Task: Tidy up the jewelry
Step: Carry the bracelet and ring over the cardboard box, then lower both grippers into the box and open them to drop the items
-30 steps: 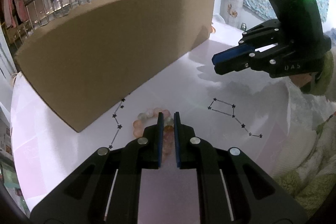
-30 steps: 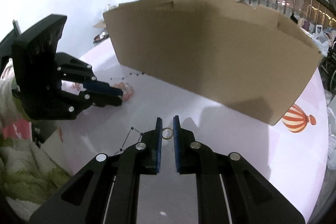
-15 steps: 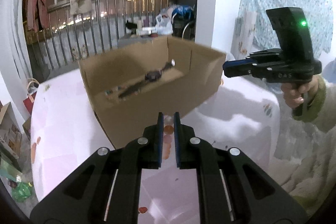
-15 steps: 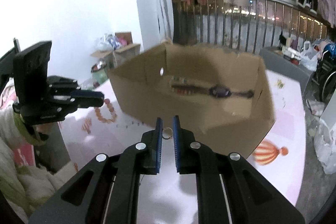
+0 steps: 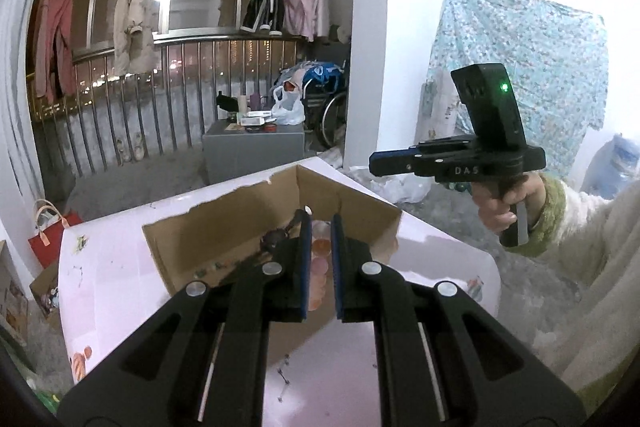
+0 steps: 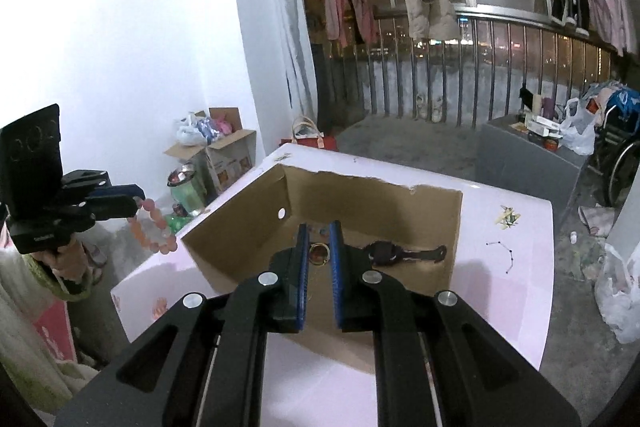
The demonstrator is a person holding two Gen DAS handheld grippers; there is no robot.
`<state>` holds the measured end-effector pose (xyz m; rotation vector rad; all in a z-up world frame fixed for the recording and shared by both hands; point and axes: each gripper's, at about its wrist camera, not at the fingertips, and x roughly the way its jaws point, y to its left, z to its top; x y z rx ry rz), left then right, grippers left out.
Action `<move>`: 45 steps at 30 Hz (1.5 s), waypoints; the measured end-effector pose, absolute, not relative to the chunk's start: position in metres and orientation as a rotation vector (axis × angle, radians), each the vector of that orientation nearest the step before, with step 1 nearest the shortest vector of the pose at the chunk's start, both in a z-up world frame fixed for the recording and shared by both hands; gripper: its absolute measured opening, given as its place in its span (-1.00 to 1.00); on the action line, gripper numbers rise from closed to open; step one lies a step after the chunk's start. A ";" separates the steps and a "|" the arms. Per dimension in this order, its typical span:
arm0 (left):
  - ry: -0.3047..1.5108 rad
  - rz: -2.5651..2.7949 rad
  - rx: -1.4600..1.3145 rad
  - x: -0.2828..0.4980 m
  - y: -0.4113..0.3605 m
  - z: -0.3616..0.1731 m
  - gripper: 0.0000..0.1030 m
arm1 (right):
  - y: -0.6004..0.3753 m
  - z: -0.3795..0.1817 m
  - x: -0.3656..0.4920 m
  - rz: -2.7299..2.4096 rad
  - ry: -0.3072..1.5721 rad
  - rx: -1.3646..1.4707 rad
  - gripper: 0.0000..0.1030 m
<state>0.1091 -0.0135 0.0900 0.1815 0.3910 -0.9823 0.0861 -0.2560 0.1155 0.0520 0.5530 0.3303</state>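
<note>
Carrying step: left tool (image 5: pixel 319 227) grips the bead bracelet (image 6: pixel 154 227), right tool (image 6: pixel 319 233) pinches a ring (image 6: pixel 319 253) (both over the cardboard box (image 6: pixel 400 199)); next, release inside.

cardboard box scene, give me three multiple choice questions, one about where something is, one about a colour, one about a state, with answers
1. Where does the watch lie?
A. on the floor of the cardboard box
B. on the pink table beside the box
C. hung on the railing

2. What colour are the beads of the bracelet held by the left gripper?
A. black
B. pink and orange
C. dark blue

3. What is the state of the right gripper?
A. wide open and empty
B. closed on the watch strap
C. closed on a small gold ring

Answers
1. A: the right wrist view shows the watch flat inside the box walls.
2. B: the beads hanging from the left gripper look pink and orange.
3. C: the ring sits pinched between its blue pads above the box.
</note>
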 end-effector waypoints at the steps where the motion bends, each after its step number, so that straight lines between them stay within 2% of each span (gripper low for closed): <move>1: 0.408 -0.981 0.184 0.117 -0.019 0.090 -0.84 | -0.258 0.114 0.092 0.332 0.564 0.055 -0.80; 17: 1.009 -0.893 0.175 0.270 -0.103 0.024 -0.84 | -0.257 0.063 0.186 0.337 0.919 -0.043 -0.80; 23: 1.106 -0.860 0.193 0.292 -0.118 0.007 -0.84 | -0.258 0.053 0.201 0.317 0.957 -0.105 -0.80; 27: 1.116 -0.840 0.197 0.299 -0.122 0.005 -0.81 | -0.261 0.048 0.209 0.296 0.957 -0.132 -0.79; 31: 1.100 -0.830 0.184 0.303 -0.124 0.005 -0.52 | -0.263 0.049 0.211 0.275 0.937 -0.150 -0.78; 40: 1.020 -0.791 0.159 0.298 -0.107 0.023 -0.50 | -0.286 0.068 0.197 0.246 0.862 -0.065 -0.74; 42: 0.988 -0.785 0.148 0.293 -0.101 0.031 -0.47 | -0.295 0.076 0.189 0.233 0.834 -0.026 -0.63; 45: 0.935 -0.769 0.133 0.284 -0.085 0.046 -0.36 | -0.308 0.088 0.178 0.213 0.804 0.024 -0.58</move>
